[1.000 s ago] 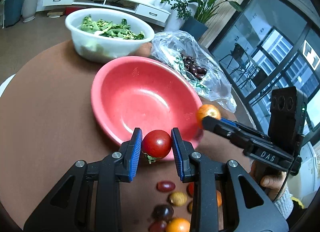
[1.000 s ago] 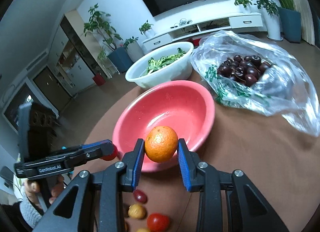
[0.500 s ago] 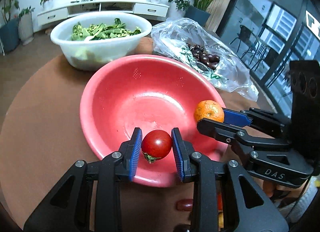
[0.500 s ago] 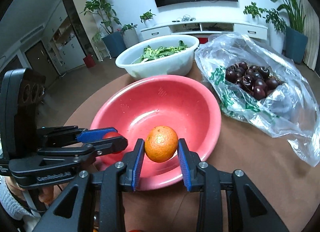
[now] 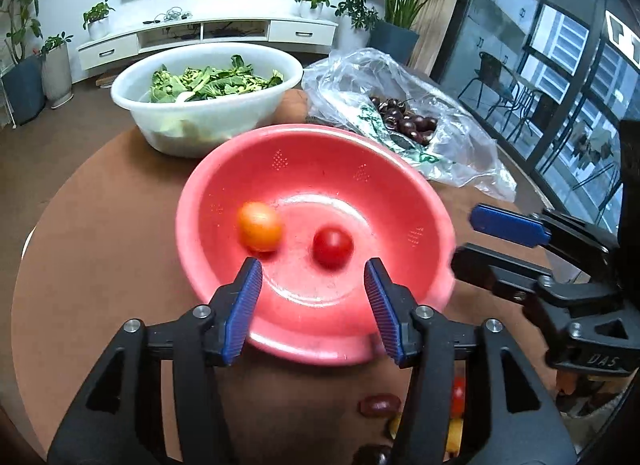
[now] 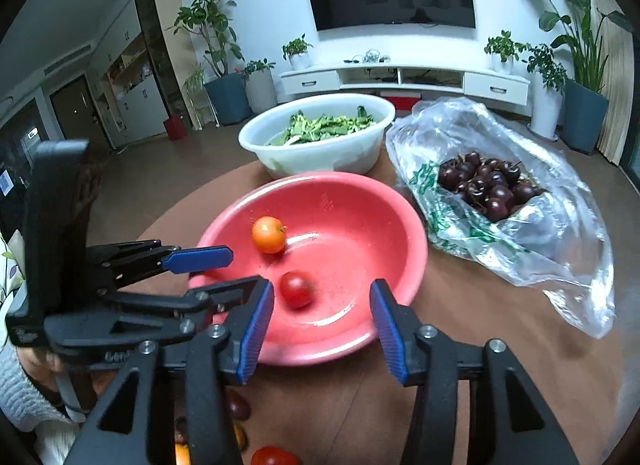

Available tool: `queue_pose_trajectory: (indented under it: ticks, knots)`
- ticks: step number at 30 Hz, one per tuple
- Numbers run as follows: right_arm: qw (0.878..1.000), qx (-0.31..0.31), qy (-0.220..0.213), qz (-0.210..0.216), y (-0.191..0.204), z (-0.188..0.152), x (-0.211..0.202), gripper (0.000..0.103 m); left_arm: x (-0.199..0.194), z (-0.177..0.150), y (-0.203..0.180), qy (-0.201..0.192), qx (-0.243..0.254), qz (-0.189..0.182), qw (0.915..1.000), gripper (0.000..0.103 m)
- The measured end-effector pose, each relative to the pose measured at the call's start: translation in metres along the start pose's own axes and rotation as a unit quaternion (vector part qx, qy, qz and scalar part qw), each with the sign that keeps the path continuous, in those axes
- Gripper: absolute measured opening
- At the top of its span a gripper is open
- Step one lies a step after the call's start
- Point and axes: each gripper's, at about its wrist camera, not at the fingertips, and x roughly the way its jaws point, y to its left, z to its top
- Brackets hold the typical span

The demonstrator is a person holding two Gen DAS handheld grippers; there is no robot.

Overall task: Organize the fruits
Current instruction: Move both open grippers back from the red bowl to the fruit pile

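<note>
now, item: tomato (image 5: pixel 333 247) and orange (image 5: pixel 259 226) rolling loose in red bowl (image 5: pixel 416 201)
handling: smooth, soft; taking hold across middles
left gripper (image 5: pixel 312 305): jaws just opening, holding nothing
right gripper (image 6: pixel 322 325): likewise

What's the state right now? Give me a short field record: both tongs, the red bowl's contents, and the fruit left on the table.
left tongs: open, jaws just opened, nothing between them
right tongs: open, jaws just opened, nothing between them
red bowl: holds orange fruit and red tomato, apart
loose fruit: several small pieces on the table near the tongs
cherries: in the plastic bag
white bowl: greens
</note>
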Motion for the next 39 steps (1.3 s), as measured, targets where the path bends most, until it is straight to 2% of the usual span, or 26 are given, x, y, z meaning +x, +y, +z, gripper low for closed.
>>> queue_pose_trajectory:
  ticks: [5, 12, 18, 25, 30, 39]
  knots:
    - [1.0, 0.013, -0.015, 0.002, 0.002, -0.018, -0.033, 0.054, -0.032, -0.022, -0.005, -0.007, 0.005, -0.007, 0.9999, 0.051]
    - [0.999, 0.035, -0.02, 0.004, 0.006, -0.065, -0.074, 0.055, -0.077, -0.073, -0.014, -0.006, -0.009, -0.025, 0.9996, 0.051]
    - [0.999, 0.045, -0.005, 0.006, 0.012, -0.1, -0.081, 0.055, -0.103, -0.122, -0.023, 0.004, -0.022, -0.037, 0.9991, 0.052]
    - [1.0, 0.029, 0.005, 0.004, 0.023, -0.115, -0.079, 0.055, -0.121, -0.17, -0.031, 0.018, -0.032, -0.035, 0.9987, 0.052]
    - [1.0, 0.023, 0.016, 0.008, 0.03, -0.121, -0.072, 0.055, -0.126, -0.183, -0.036, 0.02, -0.024, -0.028, 0.9991, 0.052]
    - [0.999, 0.027, 0.033, 0.003, 0.028, -0.124, -0.058, 0.055, -0.123, -0.182, -0.043, 0.027, -0.014, -0.031, 0.999, 0.052]
